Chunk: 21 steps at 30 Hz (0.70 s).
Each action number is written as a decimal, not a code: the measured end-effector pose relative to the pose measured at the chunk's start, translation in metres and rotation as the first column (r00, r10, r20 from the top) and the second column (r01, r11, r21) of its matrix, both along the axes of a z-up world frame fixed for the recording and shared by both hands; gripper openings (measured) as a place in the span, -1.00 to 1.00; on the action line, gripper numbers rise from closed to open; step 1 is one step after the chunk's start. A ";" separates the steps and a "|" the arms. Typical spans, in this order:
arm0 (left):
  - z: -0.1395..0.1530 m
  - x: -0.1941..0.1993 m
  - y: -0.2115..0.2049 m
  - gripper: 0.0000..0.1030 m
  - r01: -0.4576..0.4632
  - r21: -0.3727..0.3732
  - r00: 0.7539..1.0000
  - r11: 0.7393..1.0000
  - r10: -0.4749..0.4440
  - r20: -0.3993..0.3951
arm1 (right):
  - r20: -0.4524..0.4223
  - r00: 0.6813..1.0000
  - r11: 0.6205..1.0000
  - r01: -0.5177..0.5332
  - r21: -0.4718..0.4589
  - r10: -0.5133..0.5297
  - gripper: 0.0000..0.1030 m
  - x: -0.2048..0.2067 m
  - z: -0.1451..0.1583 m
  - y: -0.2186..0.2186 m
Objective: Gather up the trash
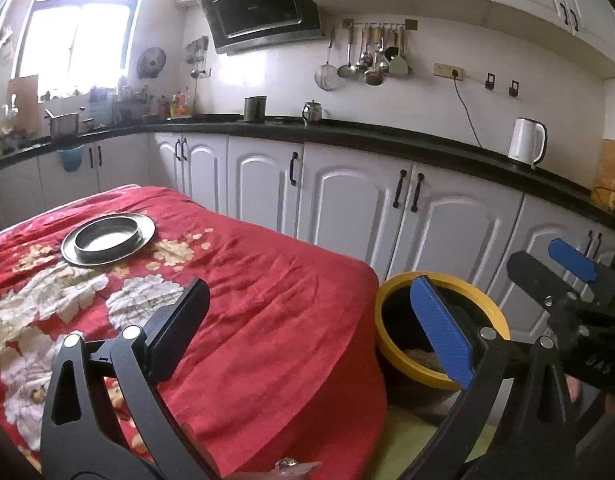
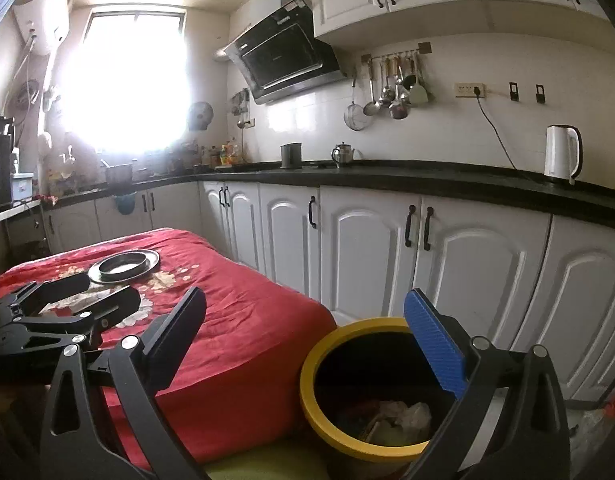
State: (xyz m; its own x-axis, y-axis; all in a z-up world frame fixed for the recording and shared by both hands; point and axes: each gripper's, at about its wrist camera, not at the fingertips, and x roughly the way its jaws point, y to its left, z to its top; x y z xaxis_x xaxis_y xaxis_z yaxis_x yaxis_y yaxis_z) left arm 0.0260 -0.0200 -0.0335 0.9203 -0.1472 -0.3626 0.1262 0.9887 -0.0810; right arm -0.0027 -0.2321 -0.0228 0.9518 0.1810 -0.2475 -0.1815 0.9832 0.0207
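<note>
Right wrist: right tool (image 2: 303,332) spread above bin (image 2: 319,392); left tool (image 1: 311,320) spread too.

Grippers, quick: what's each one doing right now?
Left gripper: open, holding nothing.
Right gripper: open, holding nothing, by the yellow-rimmed bin.

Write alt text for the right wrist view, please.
The open, empty right gripper hangs above a yellow-rimmed bin with crumpled trash inside, beside a table under a red cloth. A metal dish sits on the cloth; the left gripper shows at left.
</note>
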 end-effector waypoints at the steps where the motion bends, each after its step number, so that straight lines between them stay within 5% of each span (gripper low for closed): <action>1: 0.000 -0.001 0.000 0.79 0.001 0.002 1.000 1.000 -0.001 0.004 | -0.004 1.000 1.000 -0.002 0.000 0.002 0.87 0.000 0.000 0.000; 21: 0.000 -0.004 -0.001 0.79 0.009 -0.005 1.000 1.000 -0.009 0.006 | -0.027 1.000 1.000 0.001 0.002 -0.001 0.87 0.002 -0.006 0.004</action>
State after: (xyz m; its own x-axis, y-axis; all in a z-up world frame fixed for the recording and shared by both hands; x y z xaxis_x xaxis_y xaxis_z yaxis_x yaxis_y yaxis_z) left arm 0.0221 -0.0211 -0.0334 0.9210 -0.1576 -0.3564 0.1358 0.9870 -0.0855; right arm -0.0010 -0.2284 -0.0287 0.9450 0.1802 -0.2731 -0.1795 0.9834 0.0278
